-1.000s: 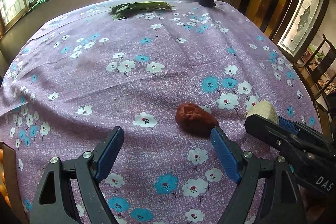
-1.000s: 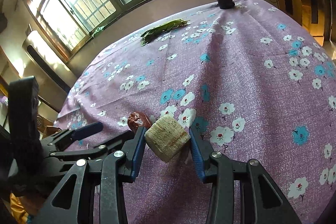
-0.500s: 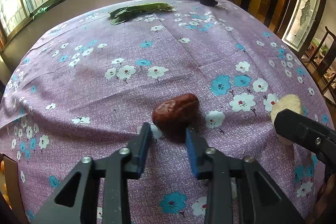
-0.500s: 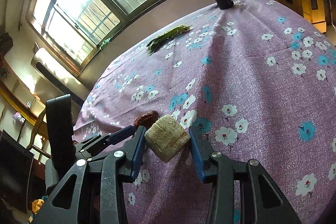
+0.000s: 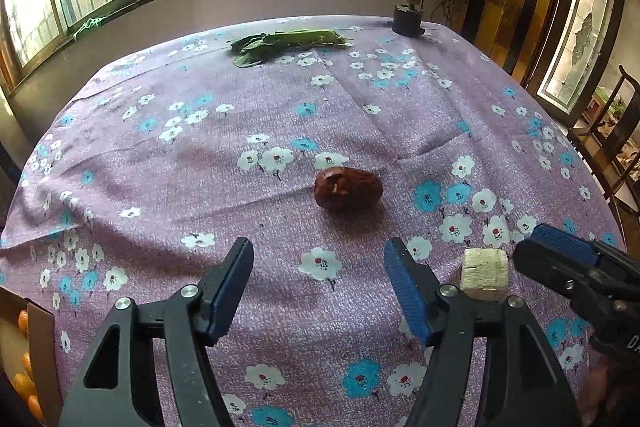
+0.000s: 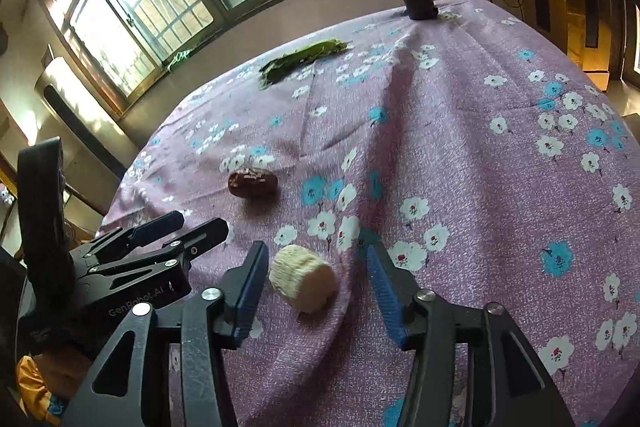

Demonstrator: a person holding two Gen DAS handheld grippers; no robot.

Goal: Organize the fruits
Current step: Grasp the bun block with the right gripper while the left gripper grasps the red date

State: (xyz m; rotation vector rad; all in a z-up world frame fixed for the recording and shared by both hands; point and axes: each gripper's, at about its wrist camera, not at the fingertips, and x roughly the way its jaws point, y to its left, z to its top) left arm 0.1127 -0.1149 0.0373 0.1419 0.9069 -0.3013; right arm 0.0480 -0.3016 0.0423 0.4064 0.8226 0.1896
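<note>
pale chunk (image 6: 303, 279) released, lying between just-opened right gripper (image 6: 316, 279) jaws, untouched

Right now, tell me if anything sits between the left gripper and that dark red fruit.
Nothing visible does. The left gripper has just been opening and its jaws are empty; only bare floral tablecloth lies between it and the dark red fruit. The pale corn-cob piece sits off to the side, by the right gripper.
</note>
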